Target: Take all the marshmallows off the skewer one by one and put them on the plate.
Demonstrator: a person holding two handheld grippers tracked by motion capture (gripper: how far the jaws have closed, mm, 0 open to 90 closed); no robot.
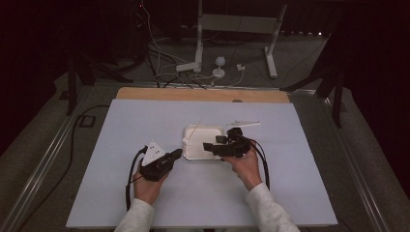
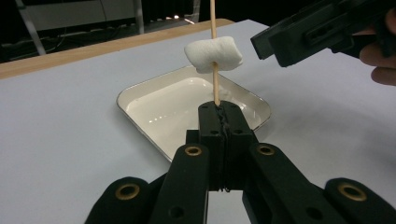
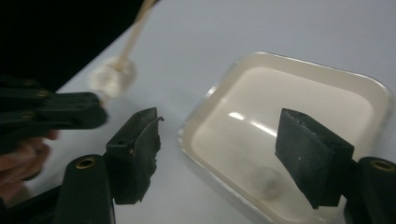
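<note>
Marshmallow (image 2: 213,54), white and soft, sits threaded on a thin wooden skewer (image 2: 215,84) that we hold upright over the near edge of a white tray (image 2: 140,100). In the high view the marshmallow (image 1: 185,140) shows as a small white lump at the tray's left rim (image 1: 203,127), with the skewer slanting up and away from it. Our left gripper (image 2: 219,109) has its jaws pressed tight together on the lower end of the skewer, just below the marshmallow. Our right gripper (image 3: 217,140) stands with its jaws spread wide and nothing between the pads; they hang above the tray, whose glossy floor shows between them. In the left gripper view, the right gripper's black jaws (image 2: 317,28) sit just beside the marshmallow, up and to its right, not touching it. The tray rests on a pale sheet (image 1: 145,121) covering the table.
</note>
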